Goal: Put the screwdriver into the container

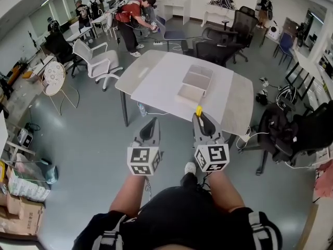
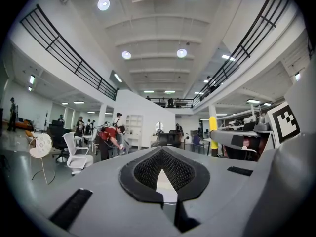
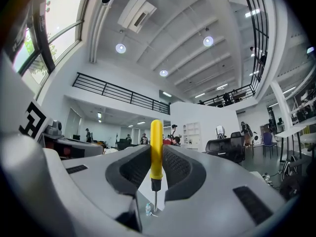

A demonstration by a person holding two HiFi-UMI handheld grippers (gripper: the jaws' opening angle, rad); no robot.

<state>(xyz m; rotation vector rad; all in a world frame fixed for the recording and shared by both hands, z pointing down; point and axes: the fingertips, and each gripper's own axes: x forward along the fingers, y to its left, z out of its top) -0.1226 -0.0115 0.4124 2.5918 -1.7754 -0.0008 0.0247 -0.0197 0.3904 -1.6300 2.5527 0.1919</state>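
Note:
My right gripper (image 1: 200,115) is shut on a screwdriver with a yellow handle (image 1: 199,110); in the right gripper view the screwdriver (image 3: 156,152) stands upright between the jaws, its metal shaft pointing down. My left gripper (image 1: 151,122) hangs beside it, shut with nothing between its jaws (image 2: 163,169). Both are held over the floor just in front of a white table (image 1: 156,82). A white container (image 1: 195,85) with several compartments lies on that table, beyond the right gripper.
Black office chairs (image 1: 218,48) stand behind the table and another (image 1: 283,132) at its right. White chairs (image 1: 96,61) are at the left. People work in the background (image 1: 132,14). Cables trail on the floor near the table's right leg.

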